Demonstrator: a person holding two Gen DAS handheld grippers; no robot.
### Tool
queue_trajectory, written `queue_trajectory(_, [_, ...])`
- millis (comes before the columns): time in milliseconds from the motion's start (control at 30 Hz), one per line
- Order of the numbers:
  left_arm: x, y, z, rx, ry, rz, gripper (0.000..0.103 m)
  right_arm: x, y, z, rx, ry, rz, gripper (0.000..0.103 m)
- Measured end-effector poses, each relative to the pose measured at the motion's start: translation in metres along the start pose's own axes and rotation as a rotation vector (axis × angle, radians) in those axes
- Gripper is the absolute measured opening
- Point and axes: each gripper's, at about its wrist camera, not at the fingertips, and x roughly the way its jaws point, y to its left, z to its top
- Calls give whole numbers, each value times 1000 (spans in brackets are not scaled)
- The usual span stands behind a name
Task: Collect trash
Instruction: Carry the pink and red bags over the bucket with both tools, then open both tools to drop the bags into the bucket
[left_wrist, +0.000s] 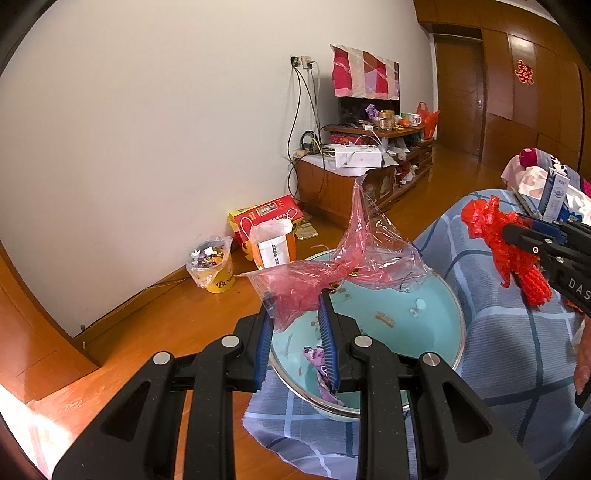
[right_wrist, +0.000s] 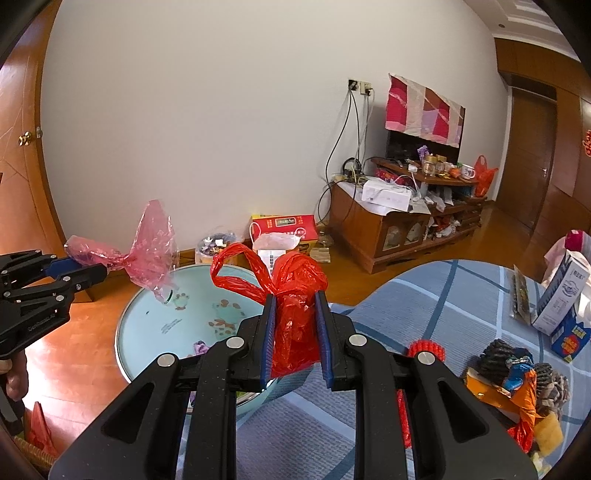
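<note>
Two grippers, each with one piece of trash: our left gripper (left_wrist: 297, 314) pinches a crumpled pink film (left_wrist: 332, 258) above the teal basin (left_wrist: 424, 332) at the blue checked table's (left_wrist: 517, 350) left edge; our right gripper (right_wrist: 295, 325) clamps a red bag (right_wrist: 295, 314), its lower part hidden by the pads.

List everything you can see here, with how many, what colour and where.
pink cellophane wrapper: one, translucent pink, in the left gripper
red plastic bag: one, red, in the right gripper
basin: one, pale blue, on the checked cloth
purple wrapper: one, inside the basin
checked cloth: one, blue
milk carton: one, white and blue, far right on the cloth
trash pile: one, mixed colours, on the cloth
trash bucket: one, yellow, by the wall
left gripper: black, blue pads
right gripper: black, blue pads
</note>
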Motion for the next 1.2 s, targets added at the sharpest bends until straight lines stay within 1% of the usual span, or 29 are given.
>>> queue_trajectory(367, [0,1,-1,-6,2,10,24,4,6,-1,-13,12,15,22])
queue_trajectory(1200, [2,2,-2,-11,8,6,24,7,14,-3,-29,24,24,22])
